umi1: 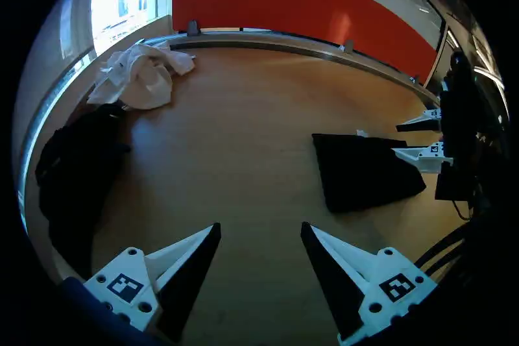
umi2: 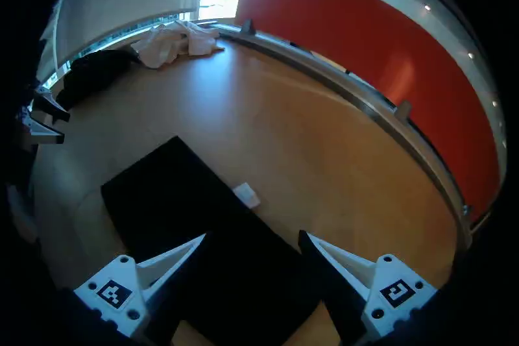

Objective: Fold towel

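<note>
A black towel lies folded flat on the wooden table, right of centre in the left gripper view. My left gripper is open over bare wood, well short of the towel. At the towel's far right edge I see the right gripper, fingers apart. In the right gripper view the same black towel spreads under my open right gripper, and a small white tag sticks out at its edge. The left gripper shows at the far left, beyond the towel.
A crumpled white cloth lies in the table's far corner, with a heap of black cloth beside it. A red panel and a metal rail border the table's back edge.
</note>
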`<state>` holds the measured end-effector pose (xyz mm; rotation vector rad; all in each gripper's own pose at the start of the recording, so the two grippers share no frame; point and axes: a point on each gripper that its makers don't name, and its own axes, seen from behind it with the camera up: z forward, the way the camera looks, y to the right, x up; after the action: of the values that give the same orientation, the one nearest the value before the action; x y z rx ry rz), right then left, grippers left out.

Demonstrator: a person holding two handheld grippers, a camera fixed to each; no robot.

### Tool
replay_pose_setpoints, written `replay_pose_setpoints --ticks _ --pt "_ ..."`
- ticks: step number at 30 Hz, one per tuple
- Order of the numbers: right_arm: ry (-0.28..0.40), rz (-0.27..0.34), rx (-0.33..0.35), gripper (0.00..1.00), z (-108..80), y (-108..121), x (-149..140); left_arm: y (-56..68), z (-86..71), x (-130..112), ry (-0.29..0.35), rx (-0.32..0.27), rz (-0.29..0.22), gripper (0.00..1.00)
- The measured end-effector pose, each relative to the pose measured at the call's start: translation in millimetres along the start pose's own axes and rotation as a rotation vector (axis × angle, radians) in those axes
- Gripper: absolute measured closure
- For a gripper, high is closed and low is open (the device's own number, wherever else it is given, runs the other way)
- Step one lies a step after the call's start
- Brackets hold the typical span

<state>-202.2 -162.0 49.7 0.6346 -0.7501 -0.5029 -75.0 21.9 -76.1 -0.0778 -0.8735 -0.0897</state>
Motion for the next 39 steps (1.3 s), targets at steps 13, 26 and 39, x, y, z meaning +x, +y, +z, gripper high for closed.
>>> replay_pose_setpoints --ticks 13,26,39 --pt "-0.024 0.049 -0.001 0.0 -43.7 -11 -57 6.3 -1.9 -2 -0.004 -0.01 0.017 0.08" --pt "-0.071 0.076 -0.016 0.0 -73.6 -2 -106 7.9 -6.7 -2 -0.002 -0.016 0.02 0.08" --pt "-0.134 0.079 0.013 0.17 -83.1 3 -139 5.6 -9.5 -2 0.002 -0.019 0.017 0.08"
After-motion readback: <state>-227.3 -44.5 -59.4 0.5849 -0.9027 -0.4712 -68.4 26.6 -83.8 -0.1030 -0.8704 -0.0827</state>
